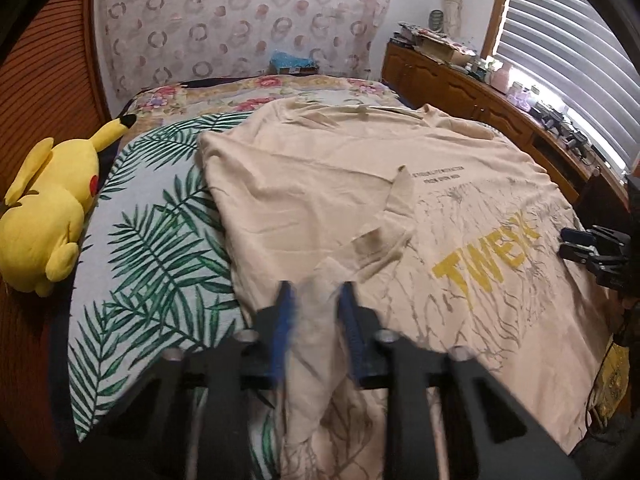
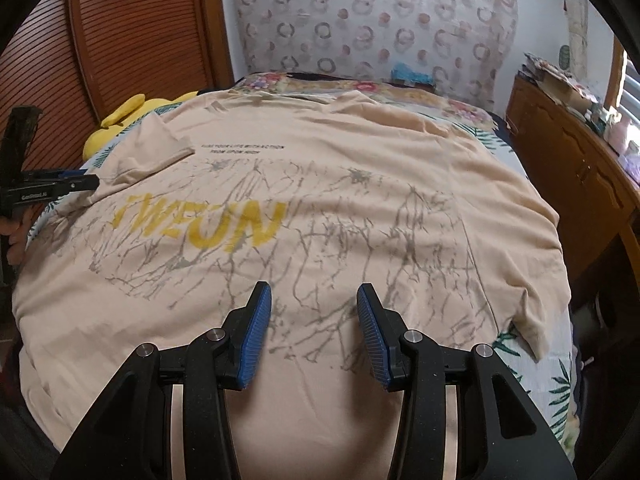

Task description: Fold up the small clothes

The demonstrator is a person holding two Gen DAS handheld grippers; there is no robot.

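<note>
A beige T-shirt [image 1: 320, 168] with yellow letters and grey line print lies spread on the bed, print up; it also fills the right wrist view [image 2: 320, 168]. My left gripper [image 1: 314, 292] is shut on a bunched fold of the shirt's left side, the sleeve [image 1: 384, 236] lying folded over onto the body. In the right wrist view the left gripper [image 2: 94, 182] shows at the left edge, pinching the cloth beside the folded sleeve [image 2: 152, 148]. My right gripper [image 2: 314, 294] is open and empty, just above the shirt's lower part. It shows at the right edge of the left wrist view [image 1: 564, 242].
The bed has a palm-leaf cover [image 1: 160, 240] and a floral quilt [image 1: 240, 92] at the far end. A yellow Pikachu plush [image 1: 52, 208] lies at the bed's left edge. A cluttered wooden dresser [image 1: 480, 88] runs along the right under the blinds. A wooden louvred door [image 2: 120, 40] stands at the left.
</note>
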